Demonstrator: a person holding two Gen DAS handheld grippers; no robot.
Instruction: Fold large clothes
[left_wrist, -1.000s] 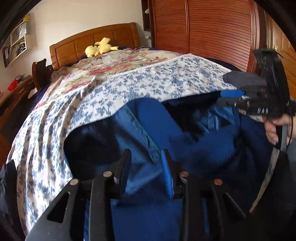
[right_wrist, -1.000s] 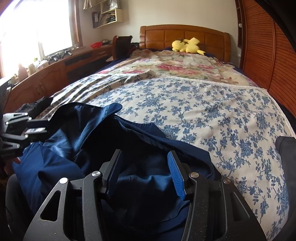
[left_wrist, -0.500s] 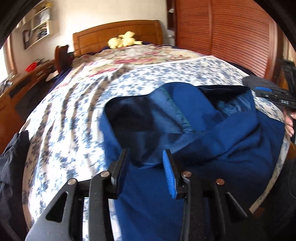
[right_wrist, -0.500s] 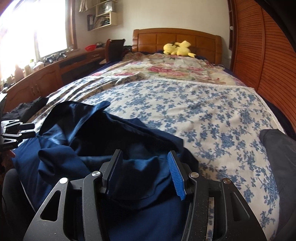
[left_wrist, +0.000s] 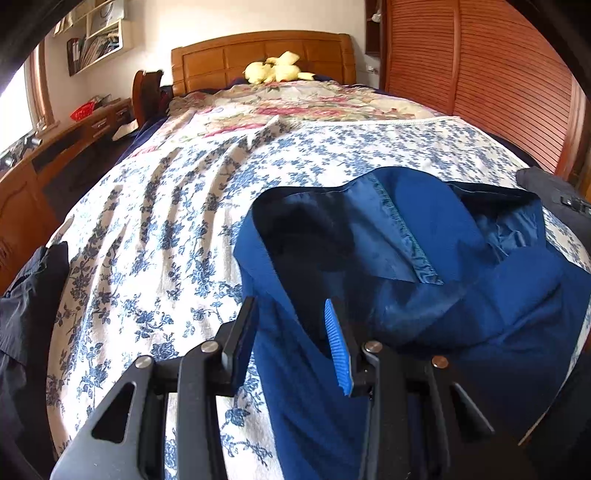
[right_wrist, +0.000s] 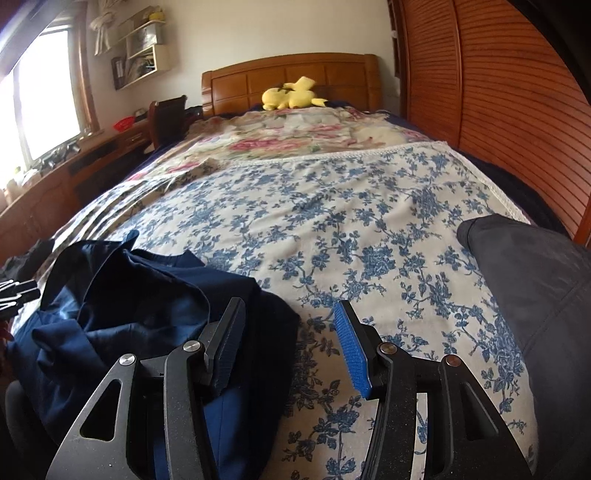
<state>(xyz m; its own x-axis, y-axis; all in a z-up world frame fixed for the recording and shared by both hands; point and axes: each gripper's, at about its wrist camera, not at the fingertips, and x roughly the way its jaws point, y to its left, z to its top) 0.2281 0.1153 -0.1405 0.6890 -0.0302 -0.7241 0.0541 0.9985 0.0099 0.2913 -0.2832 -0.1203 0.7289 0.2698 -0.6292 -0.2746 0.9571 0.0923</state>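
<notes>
Cloth fills the lower right of the left wrist view: a blue garment (left_wrist: 461, 295) lies rumpled on the near end of the bed (left_wrist: 155, 229), over its flowered cover. It looks soft and limp, light for its size, with a shiny lining that may slide; it would sag from any single pinch. A stitched seam (left_wrist: 406, 236) runs up the middle toward the headboard, and the dark opening edge curves across the far side, so the opening faces the headboard. The long axis cannot be told while the garment is this bunched. The seam or that firm edge looks the best place to take hold. The left gripper (left_wrist: 291, 332) hangs over the garment's left border with its jaws partly apart and nothing pinched between the pads.

From the right wrist view the garment (right_wrist: 147, 302) sits at the lower left, heaped in folds, its right border just under the right gripper (right_wrist: 291, 339). Those jaws stand about half open, holding nothing; the left pad is over the cloth, the right pad over bare cover. A dark grey item (right_wrist: 535, 288) lies apart at the right.
</notes>
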